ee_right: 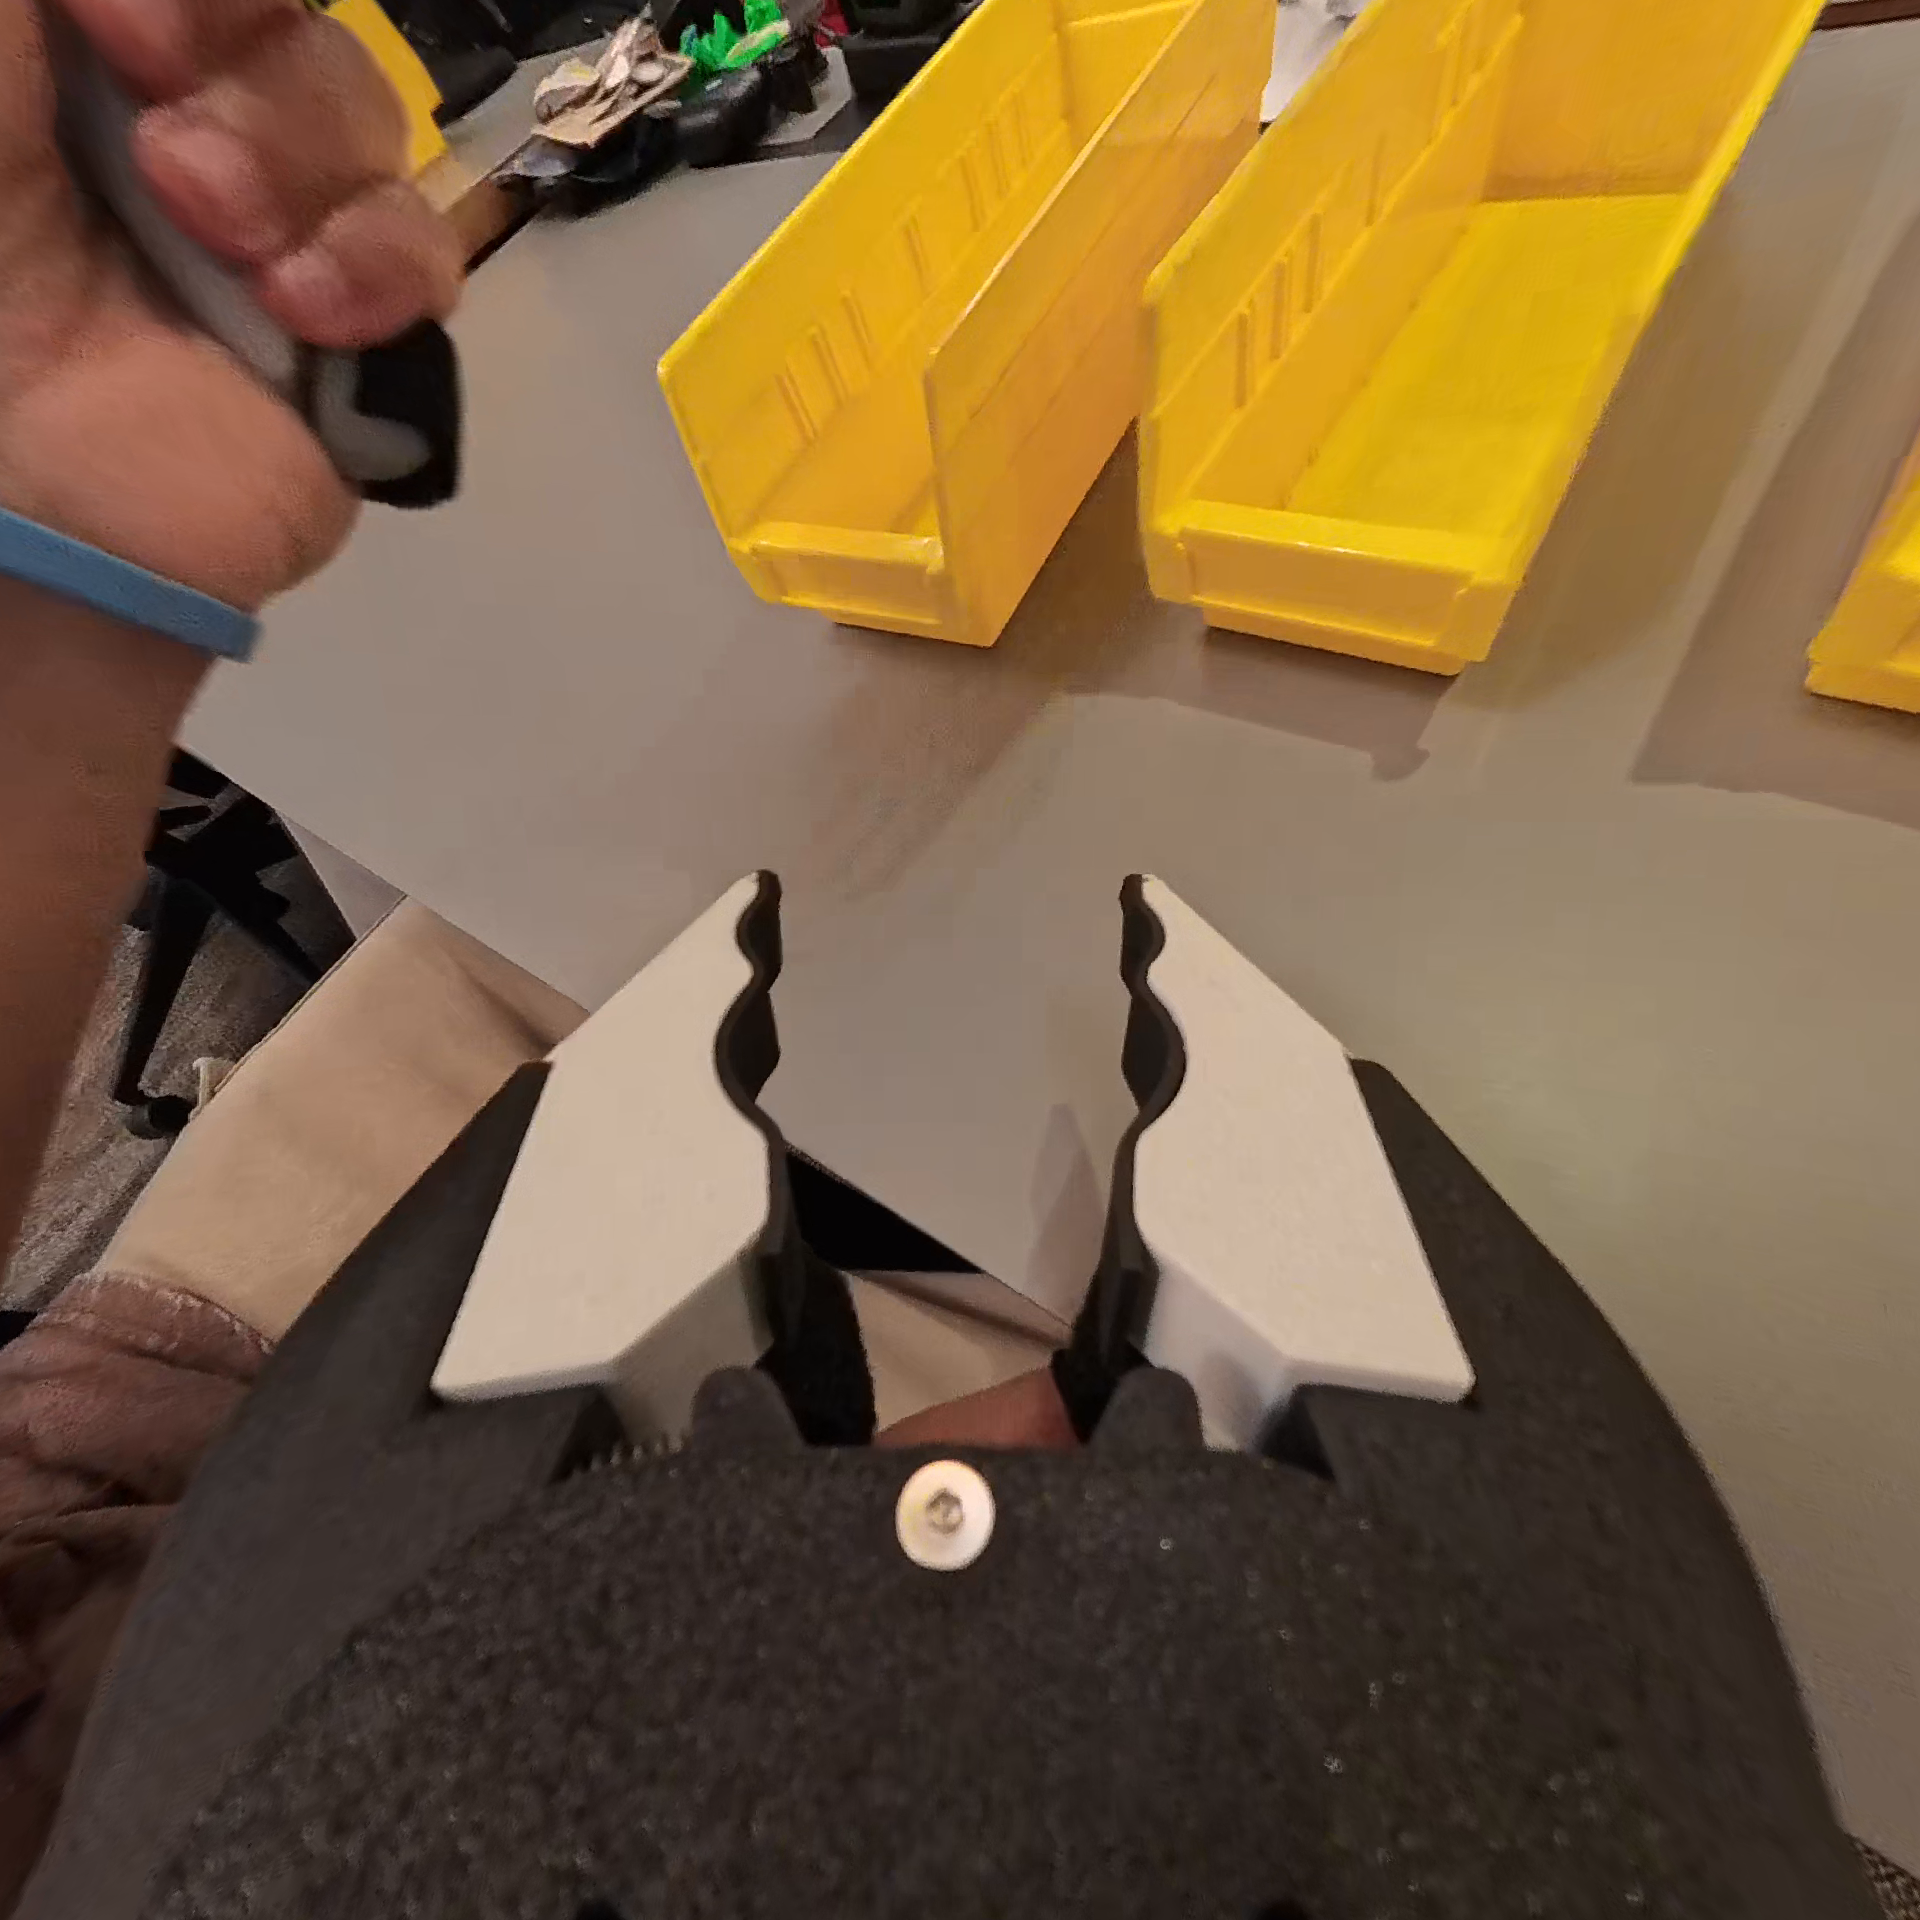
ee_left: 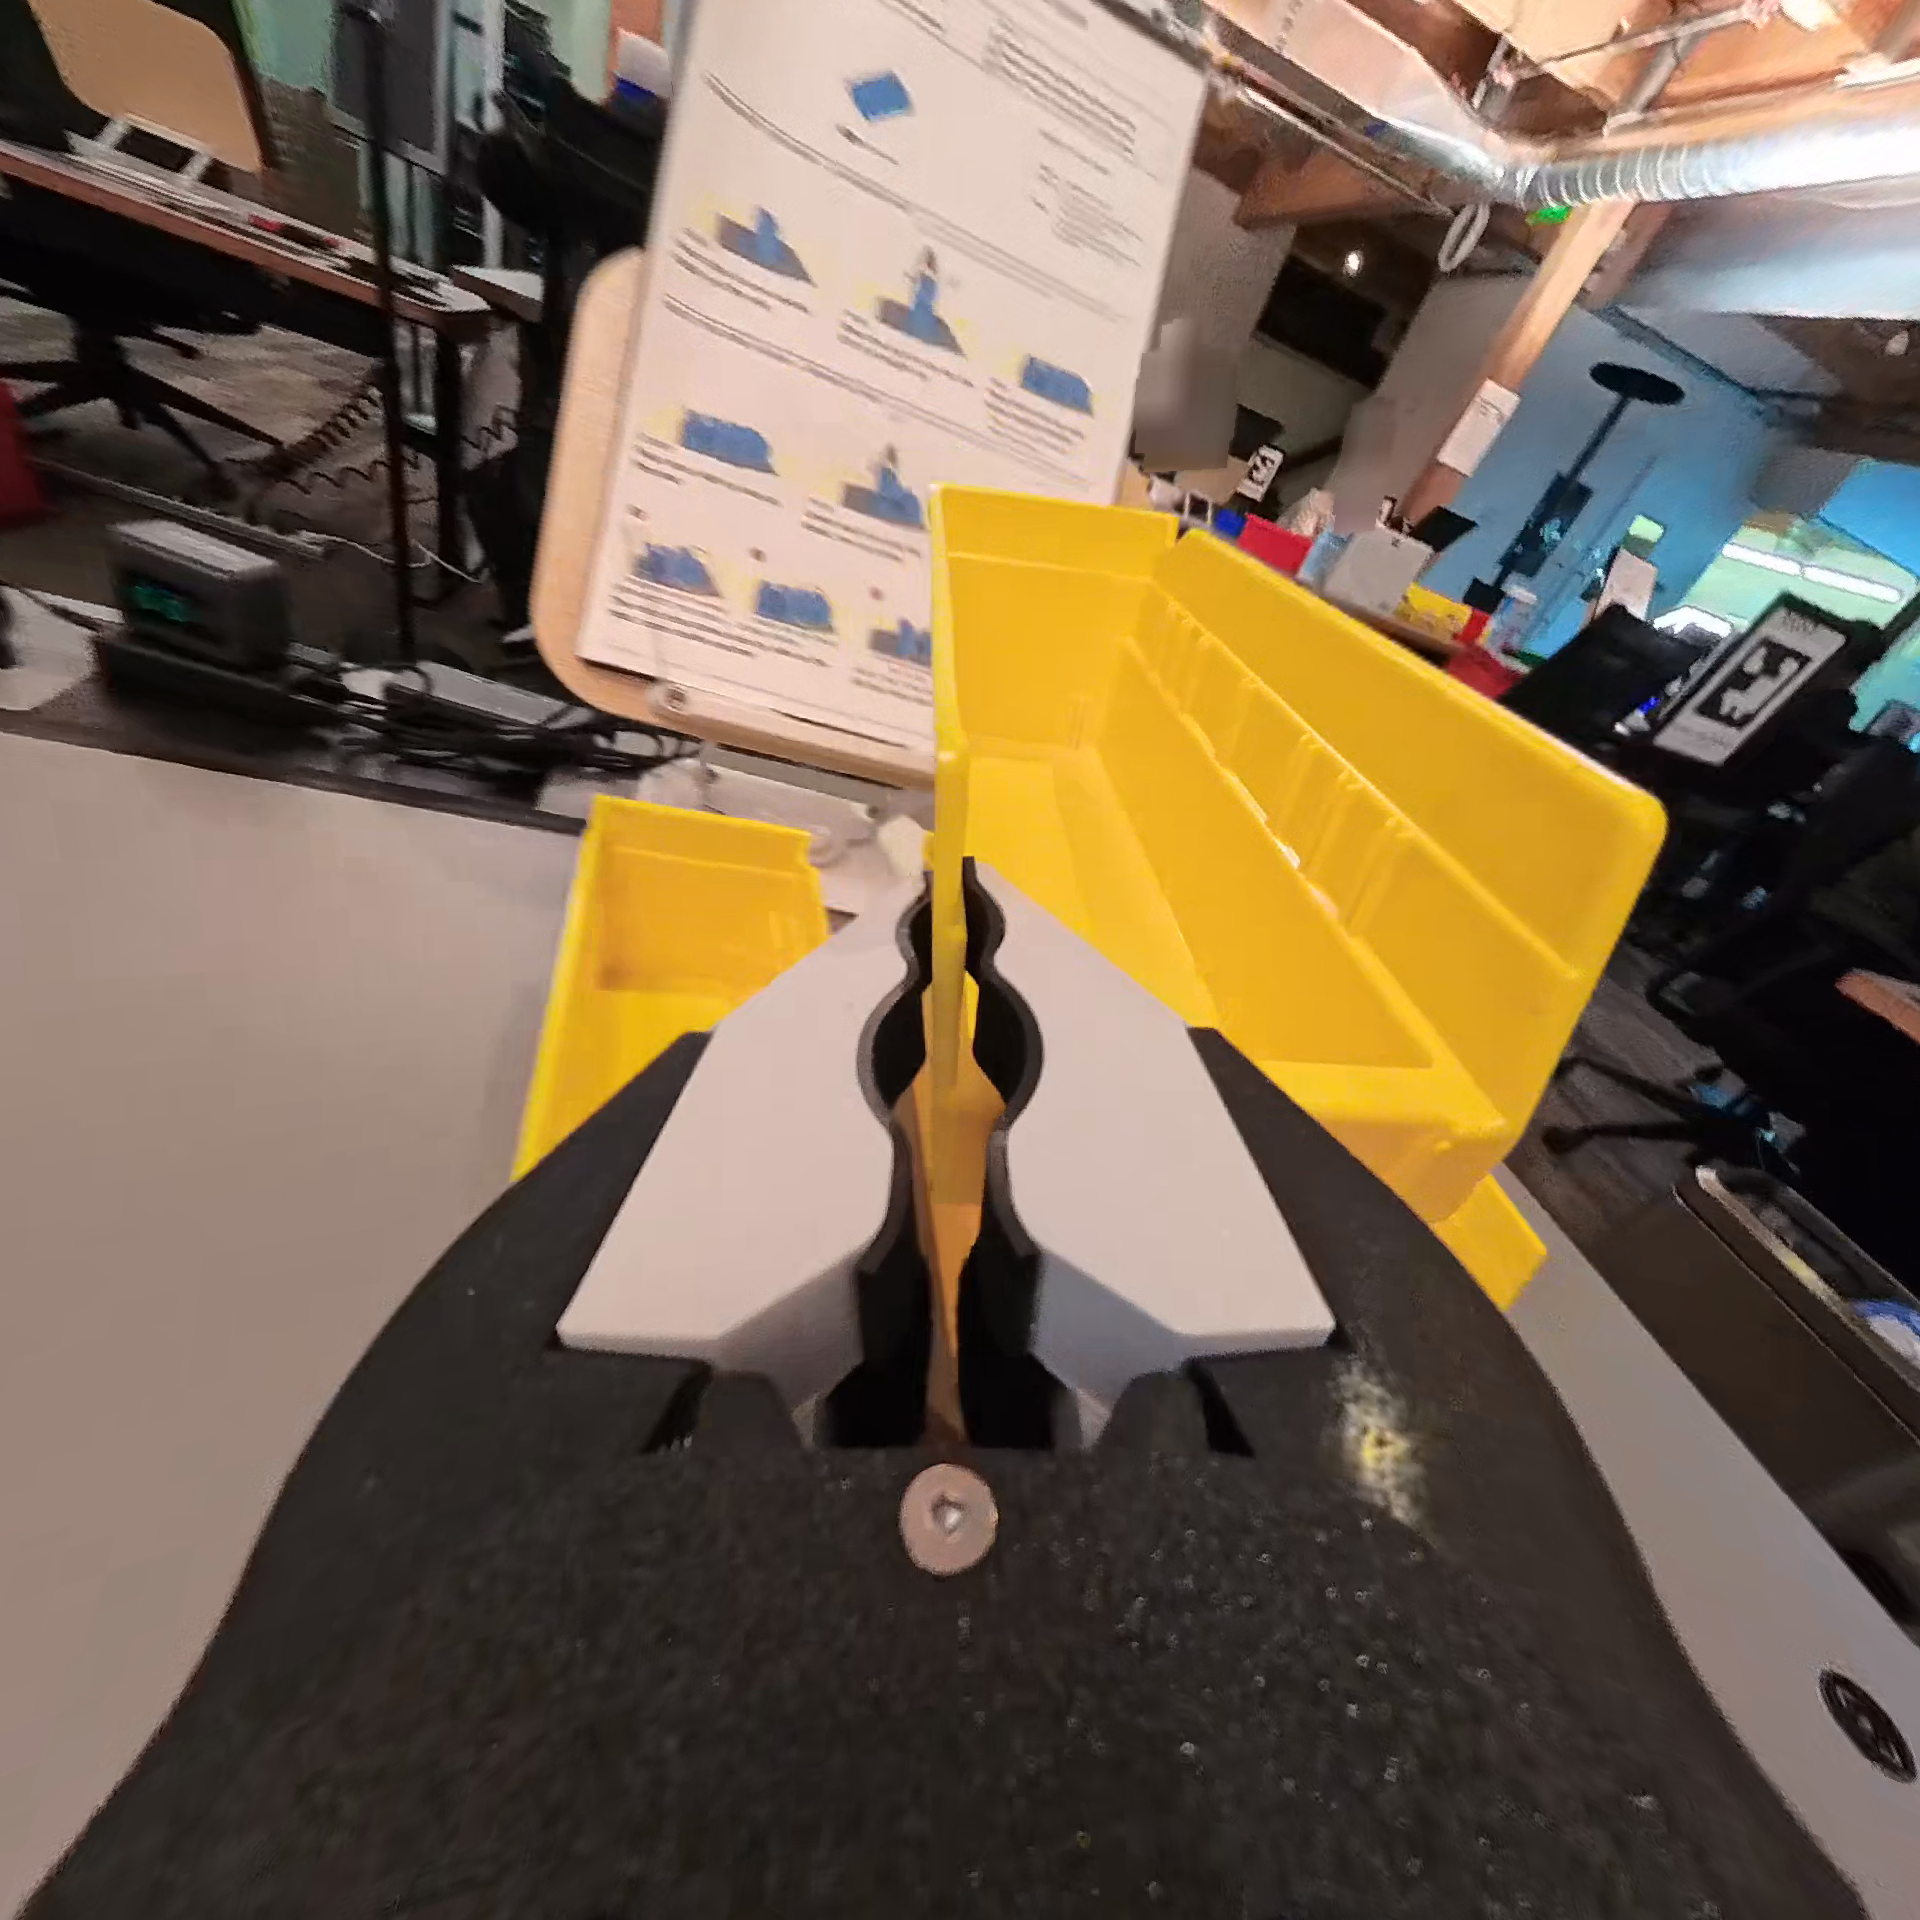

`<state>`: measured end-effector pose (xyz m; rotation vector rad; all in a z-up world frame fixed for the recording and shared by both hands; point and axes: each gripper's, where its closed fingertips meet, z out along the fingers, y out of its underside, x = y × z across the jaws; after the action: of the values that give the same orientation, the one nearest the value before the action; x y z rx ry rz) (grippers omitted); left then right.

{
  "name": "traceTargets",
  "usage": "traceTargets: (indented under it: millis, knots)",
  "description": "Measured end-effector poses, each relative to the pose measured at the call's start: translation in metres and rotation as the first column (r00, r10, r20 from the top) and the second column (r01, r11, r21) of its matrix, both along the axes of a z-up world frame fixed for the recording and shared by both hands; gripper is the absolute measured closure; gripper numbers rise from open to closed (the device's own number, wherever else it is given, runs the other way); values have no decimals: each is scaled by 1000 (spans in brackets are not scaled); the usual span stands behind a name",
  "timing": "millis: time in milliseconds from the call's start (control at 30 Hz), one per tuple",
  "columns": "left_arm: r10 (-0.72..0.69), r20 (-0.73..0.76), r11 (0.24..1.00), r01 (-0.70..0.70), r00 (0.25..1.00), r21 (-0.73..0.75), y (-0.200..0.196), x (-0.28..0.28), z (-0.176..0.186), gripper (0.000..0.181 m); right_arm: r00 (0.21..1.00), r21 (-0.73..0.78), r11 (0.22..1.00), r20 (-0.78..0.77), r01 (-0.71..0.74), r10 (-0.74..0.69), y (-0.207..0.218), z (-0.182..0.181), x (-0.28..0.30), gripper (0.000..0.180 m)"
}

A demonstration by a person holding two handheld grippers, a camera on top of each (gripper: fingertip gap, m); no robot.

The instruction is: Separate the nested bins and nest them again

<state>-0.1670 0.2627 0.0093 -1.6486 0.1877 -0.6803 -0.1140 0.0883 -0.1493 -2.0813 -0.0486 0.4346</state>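
In the left wrist view my left gripper is shut on the thin side wall of a long yellow bin and holds it raised and tilted above the grey table. A second yellow bin stands on the table behind my left finger. Part of another yellow bin shows under the held one. In the right wrist view my right gripper is open and empty over the table's near edge. Two yellow bins stand side by side on the table ahead. A third bin shows at the right edge.
A person's hand with a blue wristband holds a grey and black handle at upper left. A printed sheet on a board stands behind the table. Clutter lies beyond the far edge. The person's lap is below the near edge.
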Motion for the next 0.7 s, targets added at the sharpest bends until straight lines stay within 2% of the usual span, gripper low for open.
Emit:
traceTargets:
  millis: [133, 333, 567, 700]
  knots:
    - [20, -96, 1000, -22, 995, -19, -5, 51, -26, 181, 998, 11, 998, -7, 58, -58, -1, 4, 23, 114]
    - [58, -158, 998, -60, 986, -6, -4, 91, -56, 181, 991, 22, 990, -21, 136, -135, -4, 9, 56, 114]
    - [135, -195, 991, -133, 971, 22, 7, 89, -65, 181, 989, 15, 990, -36, 142, -142, -5, 9, 62, 114]
    - [116, -199, 993, -118, 973, 1, 10, 90, -76, 181, 992, 11, 992, -35, 124, -124, -4, 8, 55, 114]
